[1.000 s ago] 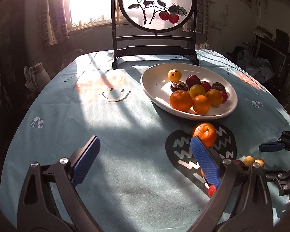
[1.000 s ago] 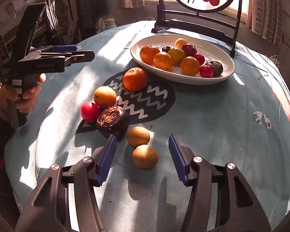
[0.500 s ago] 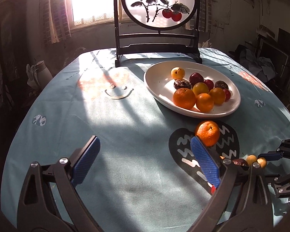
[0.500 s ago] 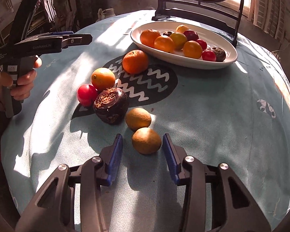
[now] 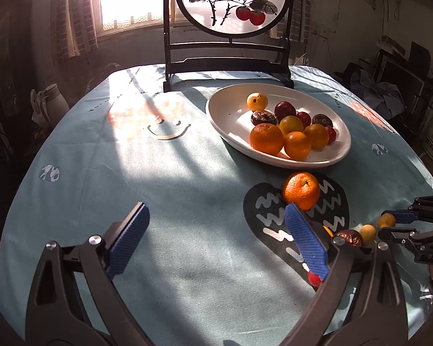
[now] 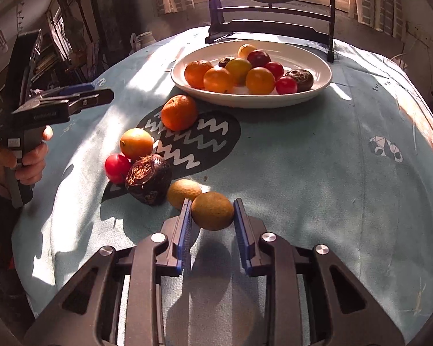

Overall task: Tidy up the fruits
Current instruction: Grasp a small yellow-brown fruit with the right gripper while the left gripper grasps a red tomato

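Note:
A white oval plate (image 6: 320,85) at the back of the table holds several oranges, plums and dark fruits; it also shows in the left wrist view (image 5: 228,115). Loose on the blue cloth lie an orange (image 6: 178,112), a smaller orange (image 6: 136,143), a red plum (image 6: 117,168), a dark embossed fruit (image 6: 147,178) and two brownish-yellow fruits. My right gripper (image 6: 212,212) is shut on the nearer brownish-yellow fruit (image 6: 212,210); the other (image 6: 183,191) lies just left of it. My left gripper (image 5: 216,230) is open and empty above bare cloth, left of the orange (image 5: 301,190).
A dark wooden stand with a round painted screen (image 5: 228,0) stands behind the plate. A dark heart-shaped print (image 6: 193,141) marks the cloth under the loose fruits. The table's round edge drops off at left and right. A white jug (image 5: 47,101) stands off the table at left.
My right gripper moved forward around the nearer brownish-yellow fruit and its fingers closed onto it. My left gripper stayed open and drew back slightly.

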`<action>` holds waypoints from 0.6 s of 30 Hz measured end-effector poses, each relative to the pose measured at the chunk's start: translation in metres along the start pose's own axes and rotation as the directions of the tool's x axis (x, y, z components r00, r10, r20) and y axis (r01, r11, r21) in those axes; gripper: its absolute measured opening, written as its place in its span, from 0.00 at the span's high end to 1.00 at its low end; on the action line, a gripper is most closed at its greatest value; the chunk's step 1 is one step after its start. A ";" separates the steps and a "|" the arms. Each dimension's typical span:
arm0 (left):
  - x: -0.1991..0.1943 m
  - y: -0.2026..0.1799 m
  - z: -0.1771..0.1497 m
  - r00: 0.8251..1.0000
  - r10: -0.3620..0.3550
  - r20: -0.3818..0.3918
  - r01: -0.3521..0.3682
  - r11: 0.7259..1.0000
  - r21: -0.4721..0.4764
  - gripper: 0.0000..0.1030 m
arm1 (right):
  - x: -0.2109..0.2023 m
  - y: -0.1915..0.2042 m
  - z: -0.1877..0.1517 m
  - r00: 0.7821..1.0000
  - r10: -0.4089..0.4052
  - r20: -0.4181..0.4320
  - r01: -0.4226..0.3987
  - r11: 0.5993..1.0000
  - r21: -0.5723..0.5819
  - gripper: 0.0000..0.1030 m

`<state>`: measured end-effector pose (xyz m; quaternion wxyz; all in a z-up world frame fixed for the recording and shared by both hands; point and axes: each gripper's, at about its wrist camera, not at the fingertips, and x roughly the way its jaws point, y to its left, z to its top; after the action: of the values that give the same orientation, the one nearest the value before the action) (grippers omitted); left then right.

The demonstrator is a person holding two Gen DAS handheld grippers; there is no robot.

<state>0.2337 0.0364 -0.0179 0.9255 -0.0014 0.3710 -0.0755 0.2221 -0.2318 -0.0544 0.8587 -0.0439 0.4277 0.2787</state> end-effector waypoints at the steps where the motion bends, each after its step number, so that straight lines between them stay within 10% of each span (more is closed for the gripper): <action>1: -0.001 -0.003 -0.002 0.998 -0.055 -0.016 0.055 0.998 0.014 0.07 | -0.003 -0.007 0.002 1.000 0.003 0.015 -0.003 0.999 0.039 0.72; 10: -0.006 -0.050 -0.038 0.943 -0.295 -0.154 0.325 0.915 0.241 0.29 | -0.005 -0.024 0.001 1.000 0.019 0.012 -0.020 0.987 0.156 0.72; 18: 0.006 -0.065 -0.050 0.932 -0.293 -0.214 0.344 0.900 0.266 0.51 | -0.002 -0.025 0.001 1.000 0.027 0.004 -0.028 0.986 0.161 0.72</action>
<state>0.1946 -0.0258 -0.0544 0.8552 0.0842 0.4271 -0.2813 0.2347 -0.2531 -0.0560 0.8559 0.0319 0.4488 0.2550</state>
